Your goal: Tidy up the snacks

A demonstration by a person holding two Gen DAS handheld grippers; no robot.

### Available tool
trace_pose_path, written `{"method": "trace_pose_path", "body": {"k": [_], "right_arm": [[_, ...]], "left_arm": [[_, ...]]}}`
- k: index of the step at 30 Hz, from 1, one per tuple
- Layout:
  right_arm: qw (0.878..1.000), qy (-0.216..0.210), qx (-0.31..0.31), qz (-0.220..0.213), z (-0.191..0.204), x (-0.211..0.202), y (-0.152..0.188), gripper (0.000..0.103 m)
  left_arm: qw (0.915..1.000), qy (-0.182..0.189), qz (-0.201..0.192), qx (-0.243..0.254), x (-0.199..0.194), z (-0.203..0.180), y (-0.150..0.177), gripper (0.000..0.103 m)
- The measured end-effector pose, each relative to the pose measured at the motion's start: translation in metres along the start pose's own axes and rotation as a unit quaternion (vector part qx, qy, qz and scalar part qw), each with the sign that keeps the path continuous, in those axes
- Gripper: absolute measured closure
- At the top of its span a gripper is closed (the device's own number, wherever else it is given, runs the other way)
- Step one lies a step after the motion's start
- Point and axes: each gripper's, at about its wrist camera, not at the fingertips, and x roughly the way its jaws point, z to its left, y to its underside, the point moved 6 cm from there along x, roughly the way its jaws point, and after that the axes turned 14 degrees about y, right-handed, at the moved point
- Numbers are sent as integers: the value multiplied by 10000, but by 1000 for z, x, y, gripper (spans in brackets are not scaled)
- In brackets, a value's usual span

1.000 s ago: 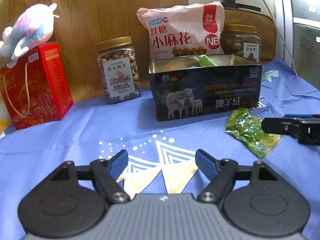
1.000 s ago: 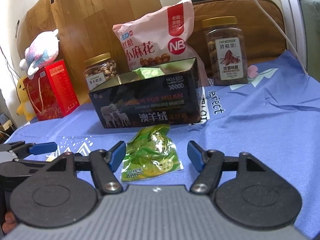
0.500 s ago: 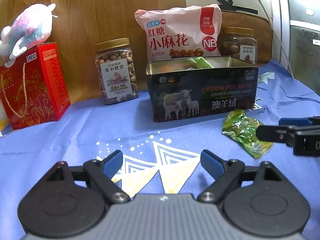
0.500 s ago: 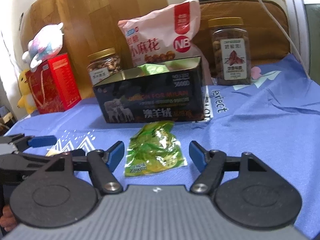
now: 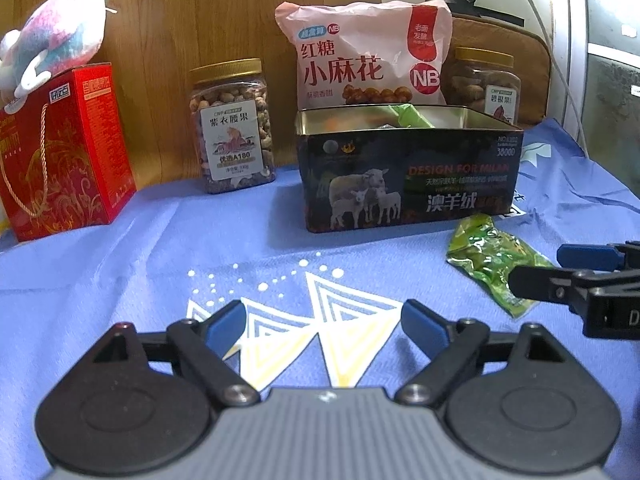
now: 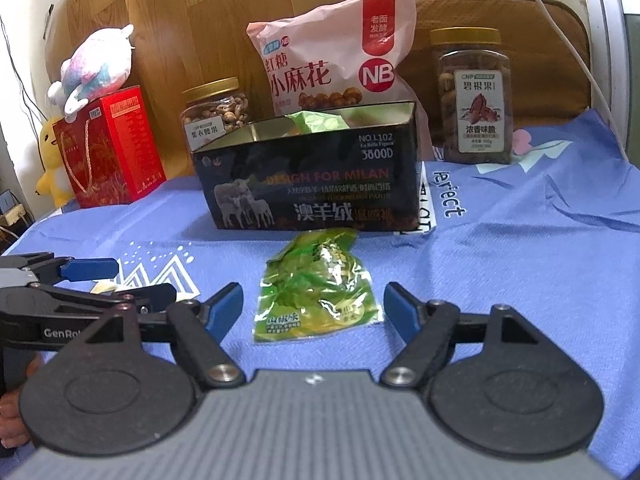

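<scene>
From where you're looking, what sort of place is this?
Most likely a room in someone's home: snacks laid out on a blue printed cloth, a plush toy sitting on a red gift box, and wood-panelled furniture behind.

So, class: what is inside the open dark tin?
Inside the tin a green packet pokes above the rim, with something orange beside it. The walls hide everything lower down.

There are two clear jars with gold lids (image 6: 470, 96) (image 6: 216, 118), one pink snack bag (image 6: 332, 60), one dark tin box (image 6: 312, 188), one green packet (image 6: 318, 288) on the cloth and another (image 6: 316, 120) poking out of the box, one red gift box (image 6: 108, 148), two soft toys (image 6: 98, 66) (image 6: 50, 160), and two grippers (image 6: 314, 306) (image 5: 324, 322).
</scene>
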Motion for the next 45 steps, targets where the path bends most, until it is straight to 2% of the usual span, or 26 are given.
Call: {"method": "trace_pose_path", "body": {"k": [15,23,36,45], "right_arm": [[10000,38,-67,56,1,2,0,23],[9991,80,-367,179,9,6,2,21],[9948,405,-893,270,22,9,5,17],[9948,475,-851,284,21,9,5,15]], "left_arm": [[9999,-71,103,-70,3,3,1,15],[9996,-120,192,-149,5,6,2,16],[9993,-104,215,-276,6,10,3,16],[9994,-62,196,-294,5,10,2,16]]}}
